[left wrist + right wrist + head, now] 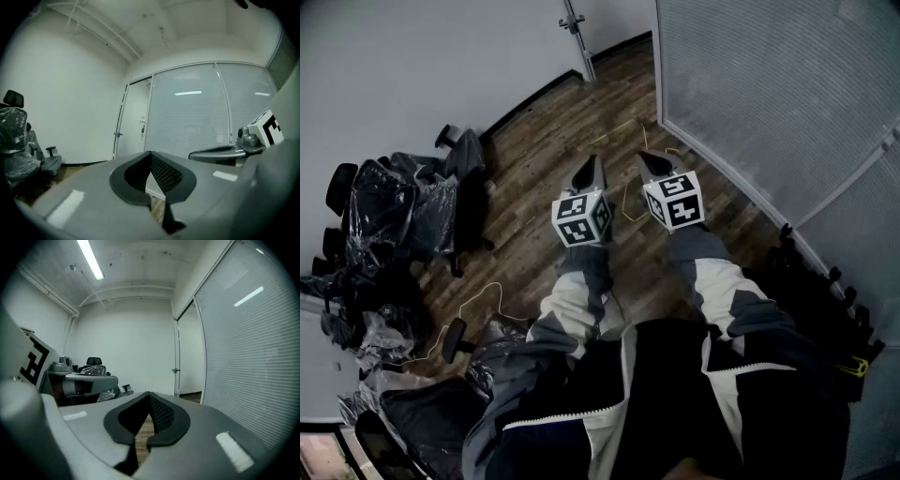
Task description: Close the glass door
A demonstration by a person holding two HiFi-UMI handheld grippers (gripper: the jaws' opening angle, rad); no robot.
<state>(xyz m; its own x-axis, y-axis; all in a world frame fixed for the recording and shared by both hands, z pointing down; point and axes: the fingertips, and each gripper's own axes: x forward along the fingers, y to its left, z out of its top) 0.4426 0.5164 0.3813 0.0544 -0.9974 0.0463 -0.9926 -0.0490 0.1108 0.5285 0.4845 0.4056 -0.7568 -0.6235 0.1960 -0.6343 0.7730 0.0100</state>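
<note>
We mount the head camera high, looking steeply down on the left gripper [597, 159] and right gripper [643, 156]. Each gripper camera sits close behind its own jaws, facing roughly level. All three views share the blind-covered glass partition [769, 94].

No lettering or number can be read anywhere here.

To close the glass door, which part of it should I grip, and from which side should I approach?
Probably the small handle that sticks out sideways at mid-height on the upright edge of the glass door. The flat pane offers nothing to pinch. Come in level from the room side, with the jaws above and below the handle.
</note>
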